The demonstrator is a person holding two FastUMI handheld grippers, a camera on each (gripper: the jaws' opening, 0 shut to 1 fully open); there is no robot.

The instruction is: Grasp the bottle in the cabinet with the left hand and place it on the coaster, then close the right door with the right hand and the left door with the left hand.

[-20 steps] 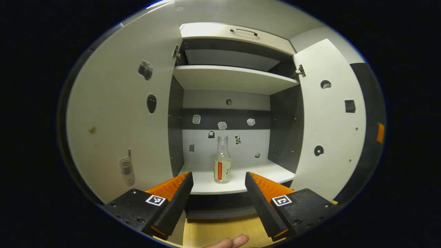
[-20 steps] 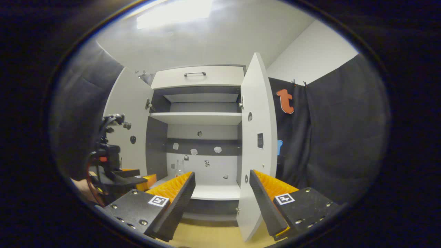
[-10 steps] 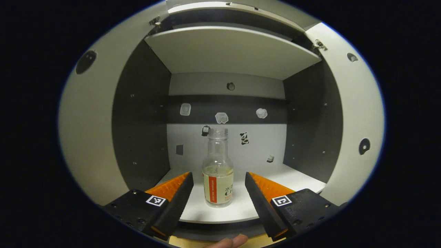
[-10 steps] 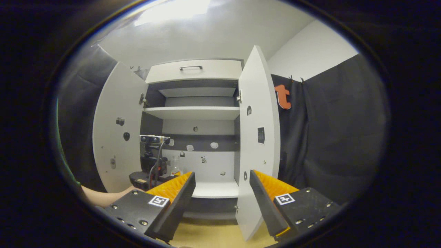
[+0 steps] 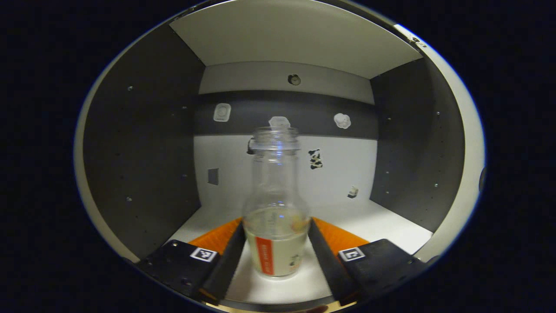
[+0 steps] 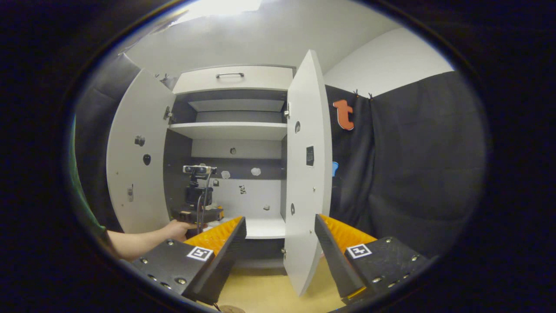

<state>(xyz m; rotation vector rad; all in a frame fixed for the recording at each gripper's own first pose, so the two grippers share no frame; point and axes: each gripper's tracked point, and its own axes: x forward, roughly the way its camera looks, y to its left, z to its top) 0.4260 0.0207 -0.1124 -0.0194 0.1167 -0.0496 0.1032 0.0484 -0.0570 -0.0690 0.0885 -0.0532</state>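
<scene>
The left hand-held gripper (image 5: 276,248) is spread wide around the bottle (image 5: 276,226), fingers flanking it. The right hand-held gripper (image 6: 280,243) is released, holding nothing.

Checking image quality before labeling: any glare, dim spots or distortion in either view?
Left gripper view: dim cabinet interior, bottle clear enough, shelf edges bowed by fisheye. Right gripper view: ceiling light blown out at top, right door curved by the lens, black cloth dark.

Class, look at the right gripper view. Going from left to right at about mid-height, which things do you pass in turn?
Left door → left gripper inside the cabinet, held by a hand → right door, seen almost edge-on → black cloth wall.
</scene>
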